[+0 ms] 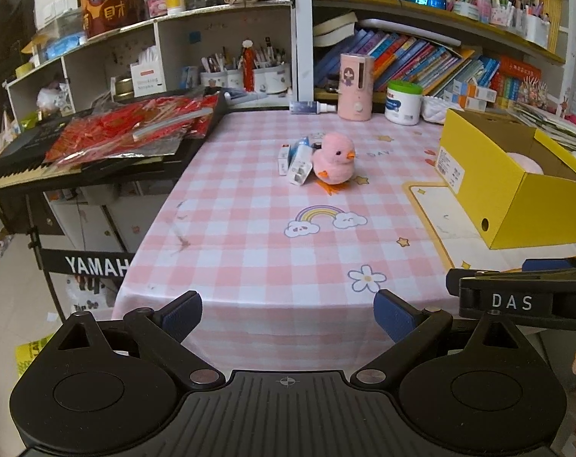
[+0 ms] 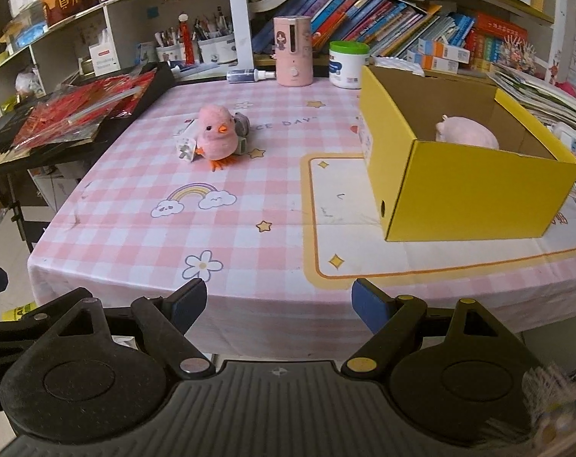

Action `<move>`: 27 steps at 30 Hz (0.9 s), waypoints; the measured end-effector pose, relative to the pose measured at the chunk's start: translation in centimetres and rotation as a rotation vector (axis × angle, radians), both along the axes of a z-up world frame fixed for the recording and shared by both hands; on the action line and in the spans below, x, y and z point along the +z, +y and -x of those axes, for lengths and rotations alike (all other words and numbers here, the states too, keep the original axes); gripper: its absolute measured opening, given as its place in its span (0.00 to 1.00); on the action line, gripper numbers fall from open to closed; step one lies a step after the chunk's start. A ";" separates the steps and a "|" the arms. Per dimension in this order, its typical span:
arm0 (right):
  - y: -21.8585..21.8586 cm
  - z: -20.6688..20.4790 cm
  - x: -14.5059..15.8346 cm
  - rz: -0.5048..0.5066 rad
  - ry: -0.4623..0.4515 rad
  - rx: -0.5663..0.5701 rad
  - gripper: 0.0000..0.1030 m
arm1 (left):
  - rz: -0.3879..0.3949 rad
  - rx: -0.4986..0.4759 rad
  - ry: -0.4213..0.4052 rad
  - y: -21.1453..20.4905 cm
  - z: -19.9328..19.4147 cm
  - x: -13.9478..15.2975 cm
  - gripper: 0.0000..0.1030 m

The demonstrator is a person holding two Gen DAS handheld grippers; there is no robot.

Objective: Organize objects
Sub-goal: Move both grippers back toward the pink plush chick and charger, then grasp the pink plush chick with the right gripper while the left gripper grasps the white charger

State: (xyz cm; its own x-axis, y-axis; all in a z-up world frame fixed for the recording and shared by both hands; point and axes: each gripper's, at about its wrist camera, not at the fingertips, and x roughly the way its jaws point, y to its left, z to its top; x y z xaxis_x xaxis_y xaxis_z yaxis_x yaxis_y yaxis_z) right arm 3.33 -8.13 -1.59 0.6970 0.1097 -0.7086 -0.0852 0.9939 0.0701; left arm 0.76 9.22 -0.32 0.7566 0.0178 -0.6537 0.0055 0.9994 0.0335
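Crowded bookshelves [image 2: 364,11] backed a pink-checked tablecloth [image 2: 143,228], w/ both tools held off its near edge. Left gripper [image 1: 288,314] and right gripper [image 2: 278,302] were seen w/ jaws spread wide and nothing between the pads. A pink chick toy [image 2: 216,133] stood upright well ahead of the right gripper and slightly to its left, beak and feet turned toward the tools, long axis vertical; small white packets [image 1: 299,163] lay touching its side. A yellow box [image 2: 466,190] sat ahead-right, open top, w/ a pink plush [image 2: 466,133] already inside. Step judged: approach, no pick begun. Next move would prob. call for a reach fwd to the chick, jaws closed across its body, then a carry to the box.
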 end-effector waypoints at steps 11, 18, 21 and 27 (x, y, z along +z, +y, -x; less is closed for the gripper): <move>0.4 -4.0 -0.3 0.001 0.008 0.026 0.80 | 0.000 0.014 0.005 -0.2 -3.9 -0.2 0.95; 0.0 -7.8 -0.3 0.010 0.017 0.034 0.78 | 0.014 0.014 0.009 -0.7 -7.2 -0.5 0.95; -0.3 -9.6 -0.3 0.008 0.016 0.045 0.78 | 0.022 0.020 0.009 -0.9 -8.7 -0.6 0.95; -0.6 -13.1 0.1 0.002 0.000 0.062 0.77 | 0.025 0.037 0.005 -1.4 -11.6 -0.5 0.95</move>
State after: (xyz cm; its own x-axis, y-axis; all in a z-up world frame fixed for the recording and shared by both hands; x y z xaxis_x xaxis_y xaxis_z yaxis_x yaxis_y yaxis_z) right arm 16.44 -8.73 -1.47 0.6889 0.1513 -0.7089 -0.1465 0.9869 0.0682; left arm 12.40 7.85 -0.87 0.7521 0.0286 -0.6584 -0.0309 0.9995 0.0081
